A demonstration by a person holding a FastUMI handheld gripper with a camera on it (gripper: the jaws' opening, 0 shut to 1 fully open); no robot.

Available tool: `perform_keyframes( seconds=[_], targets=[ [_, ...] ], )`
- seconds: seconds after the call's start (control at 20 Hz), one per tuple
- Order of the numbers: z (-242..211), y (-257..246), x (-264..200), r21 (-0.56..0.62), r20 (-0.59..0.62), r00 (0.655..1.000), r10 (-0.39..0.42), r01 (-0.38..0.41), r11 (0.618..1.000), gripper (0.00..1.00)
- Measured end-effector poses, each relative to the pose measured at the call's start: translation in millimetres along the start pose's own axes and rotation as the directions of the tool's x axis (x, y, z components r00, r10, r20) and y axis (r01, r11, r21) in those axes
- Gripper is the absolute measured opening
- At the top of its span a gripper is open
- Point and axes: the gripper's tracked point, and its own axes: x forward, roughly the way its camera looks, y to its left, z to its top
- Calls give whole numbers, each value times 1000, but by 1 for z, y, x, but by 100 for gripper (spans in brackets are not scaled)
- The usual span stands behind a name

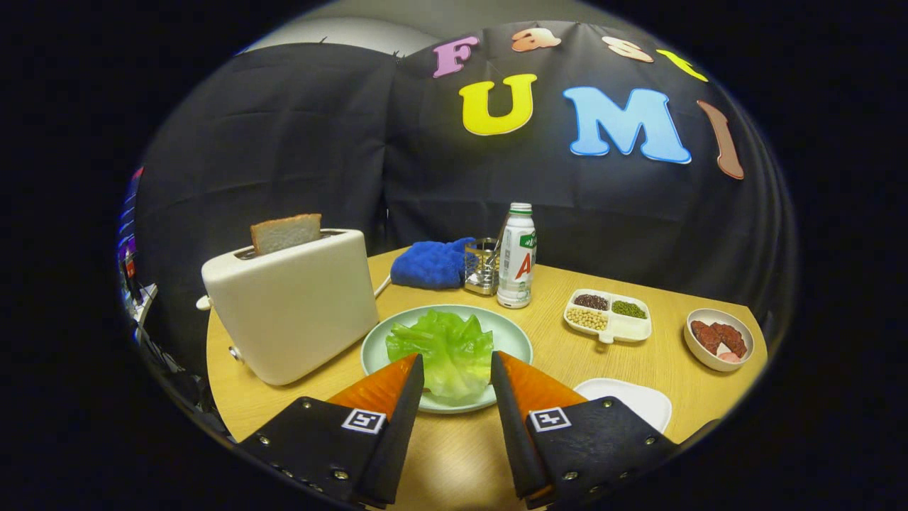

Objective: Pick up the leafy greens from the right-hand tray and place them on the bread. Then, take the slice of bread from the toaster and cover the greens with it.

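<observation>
The light wooden table (660, 362) spreads out beyond the claw (457, 369). Ahead and to the left of the fingers stands the cream-white boxy toaster (298, 305), a pale slice of bread (286, 233) sticking up from its slot. Just ahead of the fingertips sits the round pale-green plate (514, 333), with the crinkled leafy greens (441, 351) lying on it; the near edge of the greens shows in the gap between the tips. The claw's fingers stand apart, pressing on nothing. Just right of the right finger lies an empty white tray (635, 401). Beyond the plate stand a white plastic bottle with a green cap (516, 257), a blue cloth mitt (434, 264) and a small metal holder (482, 266). Farther right are a white divided dish of beans (608, 316) and a small white bowl of reddish pieces (718, 339).
</observation>
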Motion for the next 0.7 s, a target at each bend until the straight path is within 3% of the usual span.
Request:
perform_keyframes(
  seconds=[0.35, 0.7],
  targets=[
    [44, 53, -28, 1, 161, 987, -16, 16, 1000, 59],
    [61, 108, -33, -94, 207, 978, -36, 57, 994, 59]
  ],
)
